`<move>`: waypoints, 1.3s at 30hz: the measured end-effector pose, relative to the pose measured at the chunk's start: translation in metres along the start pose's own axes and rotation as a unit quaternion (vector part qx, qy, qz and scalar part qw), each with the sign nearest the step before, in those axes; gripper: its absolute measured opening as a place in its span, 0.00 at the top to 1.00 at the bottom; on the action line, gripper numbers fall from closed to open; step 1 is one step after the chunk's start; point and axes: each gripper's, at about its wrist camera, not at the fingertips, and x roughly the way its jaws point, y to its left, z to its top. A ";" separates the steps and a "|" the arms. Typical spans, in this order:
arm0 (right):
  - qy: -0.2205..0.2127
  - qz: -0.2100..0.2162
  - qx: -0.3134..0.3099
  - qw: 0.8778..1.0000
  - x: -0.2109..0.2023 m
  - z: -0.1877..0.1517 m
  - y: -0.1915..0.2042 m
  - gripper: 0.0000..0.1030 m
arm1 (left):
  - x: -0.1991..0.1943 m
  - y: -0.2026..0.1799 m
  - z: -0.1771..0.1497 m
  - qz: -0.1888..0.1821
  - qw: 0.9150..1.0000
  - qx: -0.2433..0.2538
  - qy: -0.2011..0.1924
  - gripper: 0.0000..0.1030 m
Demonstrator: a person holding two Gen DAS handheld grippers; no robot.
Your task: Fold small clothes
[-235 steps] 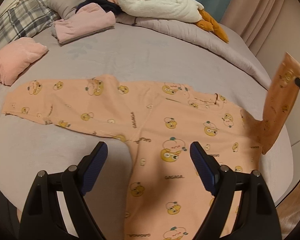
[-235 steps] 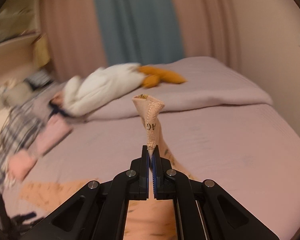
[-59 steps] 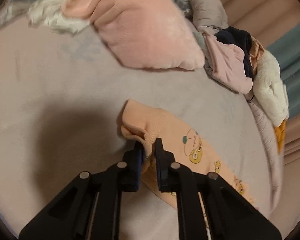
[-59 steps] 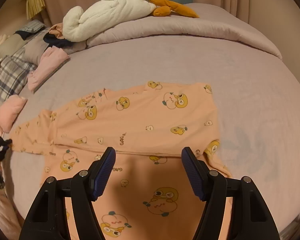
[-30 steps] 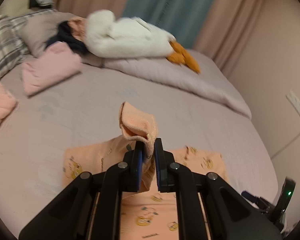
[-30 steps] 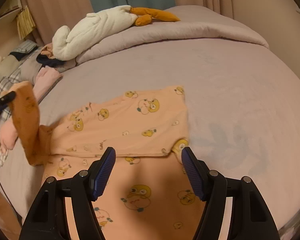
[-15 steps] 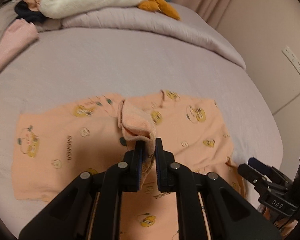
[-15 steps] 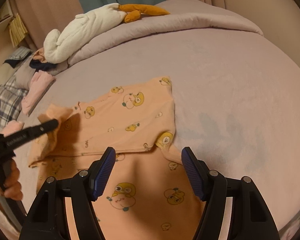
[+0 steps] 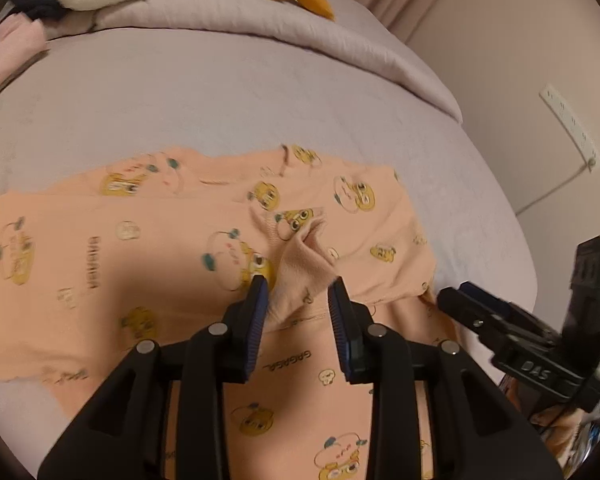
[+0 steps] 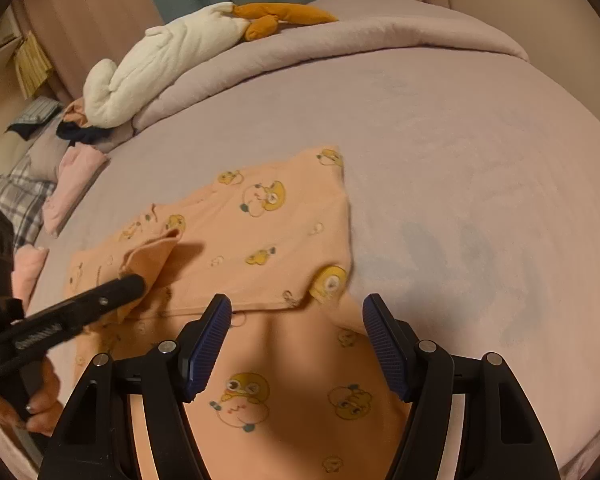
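Just ahead of the left claw (image 9: 298, 294), whose jaws stand apart, the sleeve cuff (image 9: 300, 264) lies bunched between the pads, dropped across the chest of the peach printed top (image 9: 140, 248) spread flat on the bed (image 9: 220, 92). To its right, the right claw (image 10: 296, 344) hovers wide open and empty over the top's body, whose long axis runs straight back under both claws, so I'd judge either hand is well placed to reach the hem.

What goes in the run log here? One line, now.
left gripper open, sleeve cuff between jaws | right gripper open over peach top | sleeve folded across top, on bed
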 end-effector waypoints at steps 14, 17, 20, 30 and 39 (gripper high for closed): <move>0.053 0.101 -0.046 0.992 0.042 0.025 0.062 0.34 | -0.090 0.084 -0.029 0.102 0.986 -0.109 -0.068 0.60; 0.087 0.115 -0.057 0.988 0.066 0.020 0.081 0.34 | -0.097 0.100 -0.042 0.115 0.983 -0.129 -0.064 0.60; 0.100 0.095 -0.075 0.988 0.081 0.014 0.096 0.36 | -0.107 0.115 -0.054 0.122 0.979 -0.149 -0.063 0.60; 0.067 0.083 -0.119 0.987 0.067 0.027 0.106 0.93 | -0.114 0.124 -0.065 0.141 0.974 -0.164 -0.063 0.60; -0.011 0.033 -0.093 0.995 0.025 0.073 0.062 0.93 | -0.108 0.118 -0.060 0.138 0.976 -0.155 -0.061 0.60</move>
